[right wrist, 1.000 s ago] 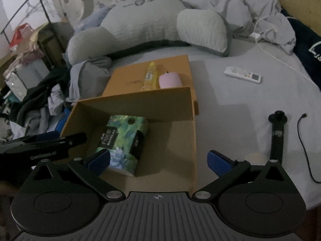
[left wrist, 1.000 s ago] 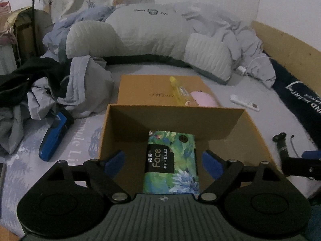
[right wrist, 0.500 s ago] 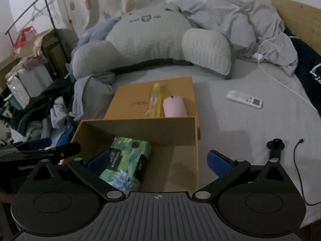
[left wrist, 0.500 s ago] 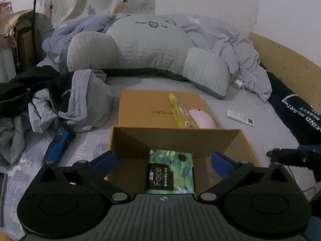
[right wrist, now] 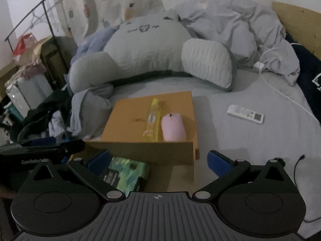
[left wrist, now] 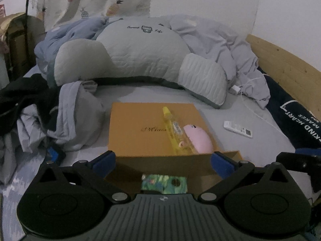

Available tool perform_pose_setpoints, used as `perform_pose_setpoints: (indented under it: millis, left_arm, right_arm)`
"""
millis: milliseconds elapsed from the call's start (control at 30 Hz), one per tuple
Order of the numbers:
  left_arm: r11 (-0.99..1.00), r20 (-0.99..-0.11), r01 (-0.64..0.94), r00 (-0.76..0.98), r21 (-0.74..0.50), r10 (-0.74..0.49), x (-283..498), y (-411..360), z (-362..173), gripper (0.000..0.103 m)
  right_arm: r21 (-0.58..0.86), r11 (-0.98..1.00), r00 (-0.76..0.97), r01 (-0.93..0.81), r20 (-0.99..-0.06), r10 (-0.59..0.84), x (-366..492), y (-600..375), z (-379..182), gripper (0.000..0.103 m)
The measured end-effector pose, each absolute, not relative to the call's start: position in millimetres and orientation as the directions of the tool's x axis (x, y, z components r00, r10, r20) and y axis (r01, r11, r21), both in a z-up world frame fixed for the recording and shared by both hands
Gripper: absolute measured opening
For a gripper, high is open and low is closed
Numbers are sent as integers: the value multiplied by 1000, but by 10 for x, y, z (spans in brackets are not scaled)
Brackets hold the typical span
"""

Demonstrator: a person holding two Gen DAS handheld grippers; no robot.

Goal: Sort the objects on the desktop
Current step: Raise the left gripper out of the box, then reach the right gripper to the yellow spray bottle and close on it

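Observation:
An open cardboard box (left wrist: 160, 161) (right wrist: 152, 149) sits on the bed with a green floral tissue pack (left wrist: 164, 182) (right wrist: 124, 175) inside. Behind it lies an orange box lid (left wrist: 140, 128) (right wrist: 130, 116) carrying a yellow tube (left wrist: 171, 128) (right wrist: 152, 118) and a pink mouse (left wrist: 197, 138) (right wrist: 173, 127). My left gripper (left wrist: 163, 159) is open and empty above the box's near side. My right gripper (right wrist: 158, 159) is open and empty over the box's right part. The left gripper's body shows at the left of the right wrist view (right wrist: 42, 150).
A white remote (left wrist: 237, 129) (right wrist: 245, 114) lies on the grey sheet to the right. A black stand and cable (right wrist: 297, 160) lie at the right. A large grey cushion (left wrist: 138, 60) spans the back. Crumpled clothes (left wrist: 40, 116) pile at the left. A wooden bed frame (left wrist: 284, 68) runs along the right.
Both grippers have pulled back and up from the box, so the tissue pack sinks low in both views. Both stay open and empty.

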State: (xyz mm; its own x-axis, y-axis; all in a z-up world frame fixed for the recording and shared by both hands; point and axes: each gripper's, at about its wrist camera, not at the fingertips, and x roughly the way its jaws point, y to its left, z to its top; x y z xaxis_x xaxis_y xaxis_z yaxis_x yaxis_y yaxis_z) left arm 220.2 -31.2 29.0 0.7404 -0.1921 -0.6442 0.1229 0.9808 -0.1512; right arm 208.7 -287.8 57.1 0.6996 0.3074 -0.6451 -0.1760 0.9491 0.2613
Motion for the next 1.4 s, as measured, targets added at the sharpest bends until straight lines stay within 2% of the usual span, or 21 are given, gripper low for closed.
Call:
perform_pose_setpoints:
  millis: [367,500,667,800,933,1233,1400]
  left_arm:
    - [975,-701,134,679,-177,-220,2678,-516,145,103]
    - [966,-749,107,613,-236,-251,2927,-495,12,103]
    - [942,-782,91,535,-323,-320,3205,-460,-135,103]
    - [944,-804,107,499,-313,-323,3393,-490,-216,103]
    - [951,-835,121,454,-286,-309,3577,-553,-306,103]
    - [955,-880,67,375,-288,-291,3864,-644,-558,103]
    - [962,-906,53,327,-267,-270,3955,-688,-713,103]
  right_arm:
    - [293,929,699,-228,-615,365,2565,-2938,638,103]
    - [311,909,688,-278,-596,414,2872,-2876,648,103]
    - [403,866,630,-296,-599,494,3365,-2808,636,103]
    - [440,847,579,-297,-622,526,3795,-2700,563,103]
    - [420,848,495,-323,-689,530,4196,-2533,382,103]
    - [474,849,384,-233,-757,529,4738,-2386,-103,103]
    - [445,876,309,-186,-820,482,4978,-2233,-315,103]
